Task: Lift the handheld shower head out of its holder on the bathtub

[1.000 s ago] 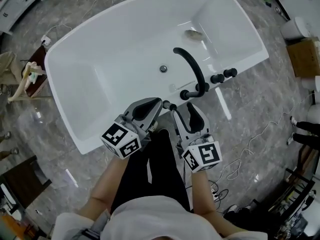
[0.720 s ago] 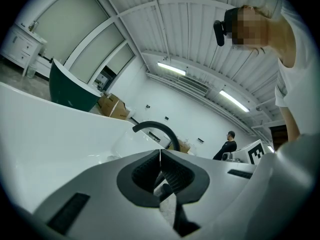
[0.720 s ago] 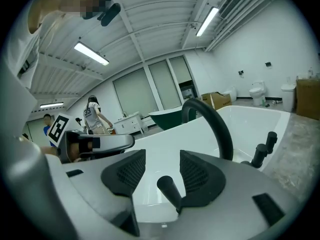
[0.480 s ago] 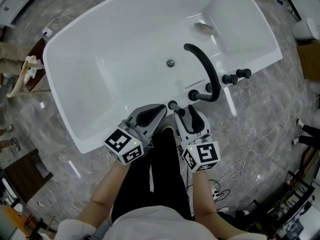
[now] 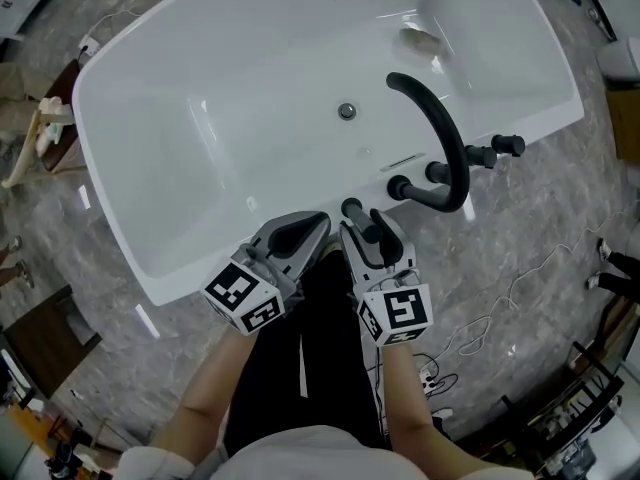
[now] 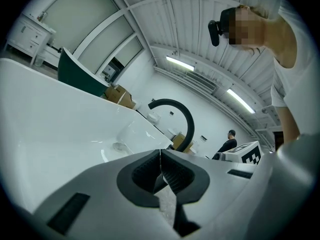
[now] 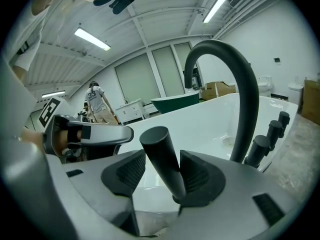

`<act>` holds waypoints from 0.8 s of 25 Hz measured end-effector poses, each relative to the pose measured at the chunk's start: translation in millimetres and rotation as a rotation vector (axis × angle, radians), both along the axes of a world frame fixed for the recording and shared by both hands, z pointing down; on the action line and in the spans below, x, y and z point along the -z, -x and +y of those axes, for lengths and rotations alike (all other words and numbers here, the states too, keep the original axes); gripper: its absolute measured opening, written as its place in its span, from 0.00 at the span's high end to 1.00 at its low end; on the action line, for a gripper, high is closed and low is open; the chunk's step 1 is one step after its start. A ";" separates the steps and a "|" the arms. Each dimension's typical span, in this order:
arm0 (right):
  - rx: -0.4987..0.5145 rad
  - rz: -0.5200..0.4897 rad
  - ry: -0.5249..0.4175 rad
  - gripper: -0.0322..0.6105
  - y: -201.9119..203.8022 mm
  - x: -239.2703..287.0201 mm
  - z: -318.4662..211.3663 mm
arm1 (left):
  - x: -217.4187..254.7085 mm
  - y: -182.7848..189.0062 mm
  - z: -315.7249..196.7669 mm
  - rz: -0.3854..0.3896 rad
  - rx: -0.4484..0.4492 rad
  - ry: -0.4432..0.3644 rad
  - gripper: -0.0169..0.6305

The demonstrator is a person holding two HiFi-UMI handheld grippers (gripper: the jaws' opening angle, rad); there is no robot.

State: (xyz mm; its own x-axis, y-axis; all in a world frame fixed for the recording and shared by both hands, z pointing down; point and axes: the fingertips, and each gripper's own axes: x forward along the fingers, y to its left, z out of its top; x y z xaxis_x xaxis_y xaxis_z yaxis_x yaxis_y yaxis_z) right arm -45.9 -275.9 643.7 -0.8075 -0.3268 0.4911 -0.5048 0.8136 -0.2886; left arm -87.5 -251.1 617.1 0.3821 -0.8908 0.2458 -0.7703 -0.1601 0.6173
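handheld shower head (image 5: 350,208) stands upright in its holder on the near rim of the bathtub (image 5: 170,286), seen from the head view; it's a dark stick w/ a round top, just left of the black arched spout (image 5: 440,118); right gripper (image 5: 366,226) reaches in from below w/ the stick betw. its jaws; left gripper (image 5: 318,222) sits just beside it to the left, tip at the tub rim; black knobs (image 5: 495,150) line up on the rim right of the spout base; drain (image 5: 347,112) lies mid-tub; grey marbled floor (image 5: 560,228) all round.

left gripper view: jaws closed tip to tip, nothing betw. the pads; white tub wall fills the left, spout arches beyond; marker cube (image 6: 247,153) of the other gripper shows at right.

right gripper view: jaws stand apart, wider than the stick; the shower head handle rises at a slant betw. the pads, its lower part against the right-hand pad, left-hand pad clear of it; not clamped; spout curves over at right w/ the knobs beside its base; left gripper shows at the left, near.
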 end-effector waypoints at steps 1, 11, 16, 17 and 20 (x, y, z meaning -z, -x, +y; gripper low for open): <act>-0.001 0.003 -0.004 0.63 1.1 -3.9 -0.3 | -5.0 1.4 1.2 0.002 0.003 0.004 0.95; -0.025 0.079 -0.001 0.64 14.7 -42.1 -10.4 | -31.9 9.6 11.6 0.023 0.033 0.035 0.95; -0.043 0.150 -0.068 0.76 12.2 -44.2 -16.4 | -32.6 10.0 14.4 0.035 0.044 0.038 0.95; -0.047 0.156 -0.077 0.76 12.4 -43.9 -16.7 | -32.3 10.3 14.4 0.037 0.045 0.038 0.95; -0.059 0.158 -0.087 0.76 12.4 -44.2 -16.1 | -33.2 10.1 14.9 0.040 0.042 0.037 0.95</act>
State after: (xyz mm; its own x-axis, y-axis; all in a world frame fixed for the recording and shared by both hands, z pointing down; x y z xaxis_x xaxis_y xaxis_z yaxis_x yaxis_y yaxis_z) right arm -58.3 -292.0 688.0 -0.7009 -0.4182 0.5778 -0.5858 0.7997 -0.1319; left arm -97.6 -236.2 650.2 0.3547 -0.8969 0.2643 -0.7503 -0.1043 0.6529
